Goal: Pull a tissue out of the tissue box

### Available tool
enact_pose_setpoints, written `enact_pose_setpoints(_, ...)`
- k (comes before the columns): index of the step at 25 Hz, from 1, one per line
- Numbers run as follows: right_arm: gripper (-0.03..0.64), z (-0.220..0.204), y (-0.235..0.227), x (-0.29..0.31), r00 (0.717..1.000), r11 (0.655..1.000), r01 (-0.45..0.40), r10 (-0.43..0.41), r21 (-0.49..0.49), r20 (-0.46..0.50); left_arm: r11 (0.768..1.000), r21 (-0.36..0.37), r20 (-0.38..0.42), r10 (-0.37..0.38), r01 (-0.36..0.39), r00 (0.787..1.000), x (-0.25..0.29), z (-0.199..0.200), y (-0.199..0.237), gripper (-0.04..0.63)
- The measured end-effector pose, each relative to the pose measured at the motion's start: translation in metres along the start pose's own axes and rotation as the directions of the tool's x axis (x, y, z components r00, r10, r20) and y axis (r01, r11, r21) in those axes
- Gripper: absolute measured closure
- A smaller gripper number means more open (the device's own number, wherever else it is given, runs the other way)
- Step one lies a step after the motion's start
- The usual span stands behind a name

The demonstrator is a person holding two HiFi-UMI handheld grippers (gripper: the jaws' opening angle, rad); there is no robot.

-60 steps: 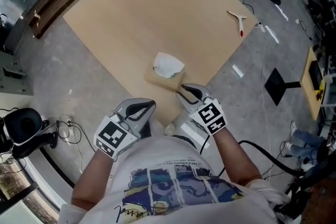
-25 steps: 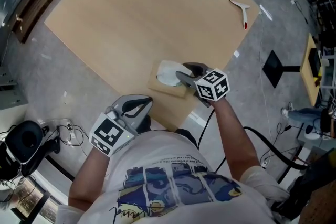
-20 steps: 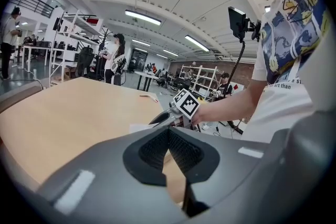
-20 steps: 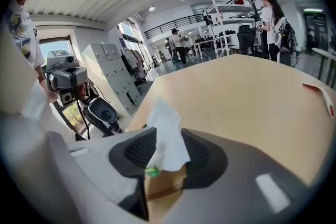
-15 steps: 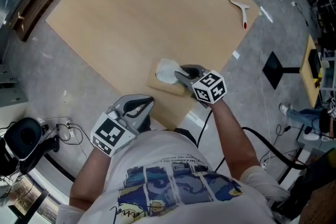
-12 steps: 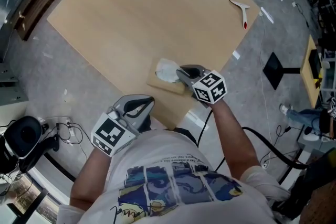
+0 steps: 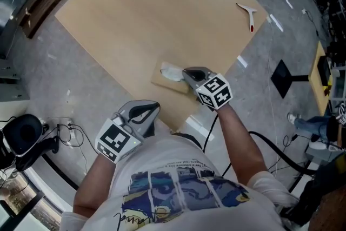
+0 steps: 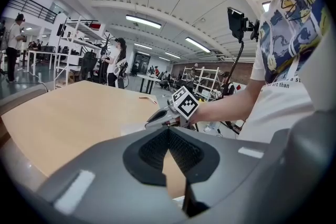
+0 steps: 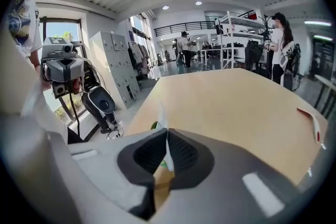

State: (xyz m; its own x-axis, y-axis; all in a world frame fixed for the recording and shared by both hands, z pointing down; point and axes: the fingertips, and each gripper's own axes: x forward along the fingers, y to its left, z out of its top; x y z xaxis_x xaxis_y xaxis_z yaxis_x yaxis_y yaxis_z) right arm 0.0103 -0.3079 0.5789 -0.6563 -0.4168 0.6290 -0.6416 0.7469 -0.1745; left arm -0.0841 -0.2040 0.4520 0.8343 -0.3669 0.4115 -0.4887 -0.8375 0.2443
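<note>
Table [image 7: 135,19] has the tissue box [image 7: 161,81] at its near corner within reach, left gripper [image 7: 151,108] parked off-table and clenched on nothing, right gripper [image 7: 185,72] jaws just clamped onto the tissue [image 7: 170,71] poking from the box, ready to pull.

white red-tipped tool [image 7: 249,13] near table [image 7: 135,19] far corner; black floor stand [image 7: 285,78] beside table

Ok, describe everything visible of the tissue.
The tissue is white, thin and crumpled, sticking up from the top of the tan tissue box near the table edge. The right tool, whose jaws have just closed, pinches it; a thin fold stands up between them. It is not yet pulled free.
</note>
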Motion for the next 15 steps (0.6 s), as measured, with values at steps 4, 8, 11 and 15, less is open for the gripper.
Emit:
enact_pose_setpoints(4,0.614,0.001,0.009,-0.004,1.0,0.999,0.003,-0.003,-0.047,-0.006,1.0,-0.002,-0.004,0.009,-0.009,1.0,-0.006,-0.005,-0.012,0.594)
enact_pose_setpoints(8,0.614,0.006,0.014,-0.009,1.0,0.996,0.008,-0.009,-0.087,-0.006,1.0,0.006,0.016,0.022,-0.022,1.0,-0.012,-0.006,-0.017,0.594)
enact_pose_setpoints(11,0.614,0.009,0.016,-0.015,1.0,0.994,0.012,-0.013,-0.11,-0.003,1.0,-0.001,0.005,0.028,-0.028,1.0,-0.014,-0.008,-0.022,0.592)
enact_pose_setpoints(15,0.614,0.014,0.019,-0.02,1.0,0.99,0.019,-0.019,-0.139,0.002,0.999,0.002,0.018,0.035,-0.035,0.999,-0.017,-0.008,-0.027,0.594)
